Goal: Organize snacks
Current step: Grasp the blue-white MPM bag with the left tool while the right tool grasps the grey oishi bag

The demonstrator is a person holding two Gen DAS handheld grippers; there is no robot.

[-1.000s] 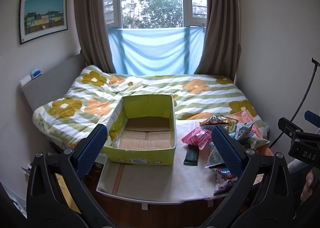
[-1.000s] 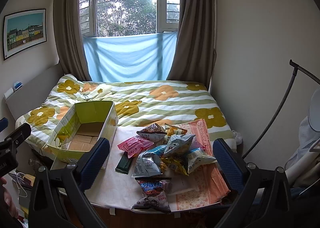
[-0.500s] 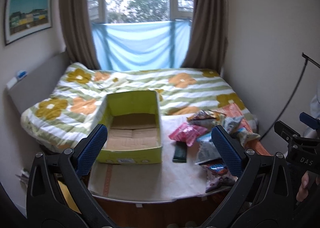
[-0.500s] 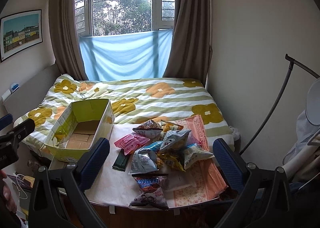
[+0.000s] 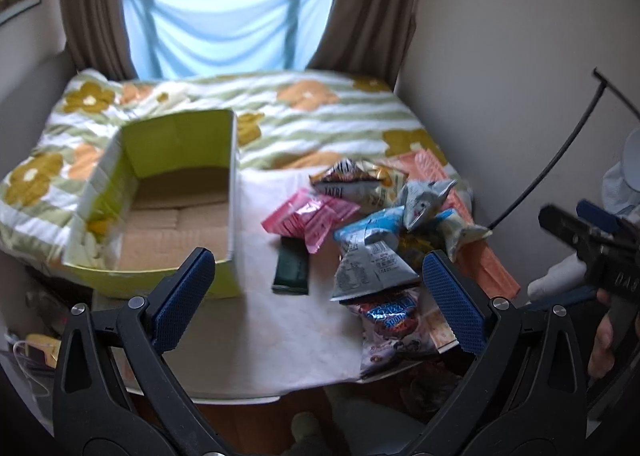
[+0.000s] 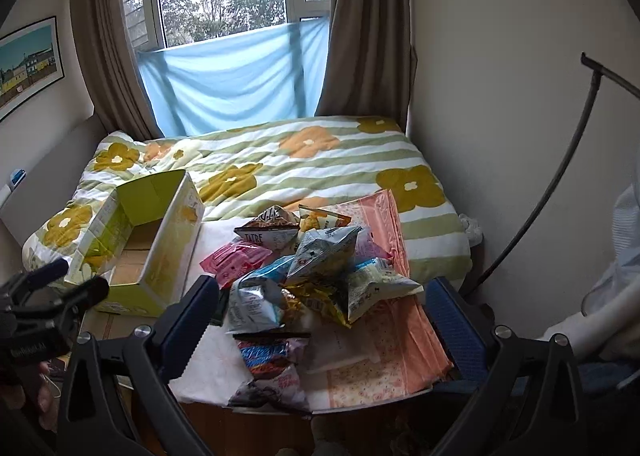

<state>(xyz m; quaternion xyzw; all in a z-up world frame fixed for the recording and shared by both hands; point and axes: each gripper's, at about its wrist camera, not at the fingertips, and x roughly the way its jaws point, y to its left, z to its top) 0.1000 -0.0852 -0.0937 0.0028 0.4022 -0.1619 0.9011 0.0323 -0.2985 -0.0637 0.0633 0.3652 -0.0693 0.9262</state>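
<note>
Both grippers hang wide open, nothing held. The left gripper [image 5: 318, 290] has the empty yellow-green cardboard box [image 5: 160, 211] just past its left finger. The right gripper [image 6: 320, 310] frames the heap of crinkly foil snack bags [image 6: 316, 276] between its fingers.

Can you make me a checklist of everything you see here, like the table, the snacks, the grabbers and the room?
Surface: small table with a white cover, at the foot of the bed.
Job's things: green box, open and empty; snack bags piled beside it; dark bar flat between them.
Clutter: peach cloth under the pile.
Grippers: left gripper and right gripper both open, holding nothing.
Cables: thin wires low on the left.
Surroundings: curtains, window, blue sheet, framed picture.
</note>
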